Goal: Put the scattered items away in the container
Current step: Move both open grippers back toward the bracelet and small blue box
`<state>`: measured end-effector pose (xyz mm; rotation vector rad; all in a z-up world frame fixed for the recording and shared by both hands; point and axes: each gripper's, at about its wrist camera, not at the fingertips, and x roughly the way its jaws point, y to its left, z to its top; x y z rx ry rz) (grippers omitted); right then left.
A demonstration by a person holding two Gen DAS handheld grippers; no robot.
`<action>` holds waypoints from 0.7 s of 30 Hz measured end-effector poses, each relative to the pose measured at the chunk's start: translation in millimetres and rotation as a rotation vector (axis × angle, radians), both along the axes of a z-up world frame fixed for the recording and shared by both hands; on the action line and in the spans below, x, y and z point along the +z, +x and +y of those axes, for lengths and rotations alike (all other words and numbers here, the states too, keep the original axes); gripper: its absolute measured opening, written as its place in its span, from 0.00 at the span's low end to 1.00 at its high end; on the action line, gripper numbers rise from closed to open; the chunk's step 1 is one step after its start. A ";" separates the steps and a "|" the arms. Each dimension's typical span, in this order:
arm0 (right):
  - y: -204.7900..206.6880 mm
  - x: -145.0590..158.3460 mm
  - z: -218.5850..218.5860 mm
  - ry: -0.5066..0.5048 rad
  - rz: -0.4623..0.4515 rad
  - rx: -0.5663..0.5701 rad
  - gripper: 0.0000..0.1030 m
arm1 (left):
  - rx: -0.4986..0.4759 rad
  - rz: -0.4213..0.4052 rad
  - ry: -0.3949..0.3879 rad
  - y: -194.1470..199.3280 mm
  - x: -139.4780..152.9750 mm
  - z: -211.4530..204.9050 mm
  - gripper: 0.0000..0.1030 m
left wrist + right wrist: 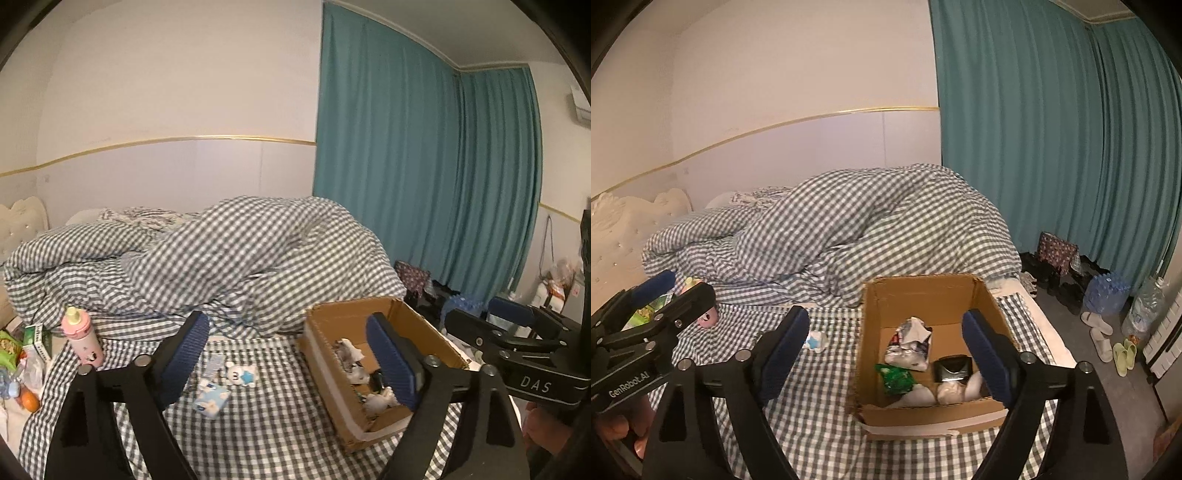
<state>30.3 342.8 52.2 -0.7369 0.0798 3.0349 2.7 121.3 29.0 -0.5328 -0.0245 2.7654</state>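
The cardboard box (923, 295) is set near the bed's (820, 424) right edge, wrappers inside; a tissue pack (211, 399) and pink bottle (82, 336) are left scattered leftward; both grippers' fingers (188, 350) (988, 354) are held spread, nothing grasped.

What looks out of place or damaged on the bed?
The cardboard box is damaged: its near edge is torn and a pale strip peels along it. A pink bottle, a tissue pack and a small bear toy lie loose on the checked sheet, outside the box.
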 end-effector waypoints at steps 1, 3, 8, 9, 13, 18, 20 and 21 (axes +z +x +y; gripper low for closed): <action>0.8 1.0 -4.8 0.001 0.004 0.006 0.87 | 0.009 0.002 0.002 0.8 0.5 -5.6 0.93; 2.3 1.9 -11.6 0.005 0.009 0.013 0.90 | 0.031 0.005 0.006 2.2 1.0 -17.2 0.99; 2.3 2.6 -31.6 0.015 0.016 0.033 0.94 | 0.074 0.011 0.012 6.1 1.3 -46.8 1.00; 2.4 2.7 -34.8 0.014 0.018 0.037 0.95 | 0.087 0.009 0.011 6.0 0.8 -53.2 1.00; 0.7 2.6 -49.6 0.013 0.021 0.060 1.00 | 0.121 0.004 0.013 7.1 -2.3 -74.8 1.00; -3.3 0.2 -68.5 0.018 0.013 0.093 1.00 | 0.155 0.001 0.015 10.2 -3.9 -97.0 1.00; -5.3 -1.4 -77.3 0.025 0.008 0.109 1.00 | 0.166 0.002 0.012 10.7 -4.0 -103.2 1.00; -4.9 -2.4 -80.3 0.026 0.006 0.116 1.00 | 0.173 0.003 0.011 10.9 -3.8 -106.9 1.00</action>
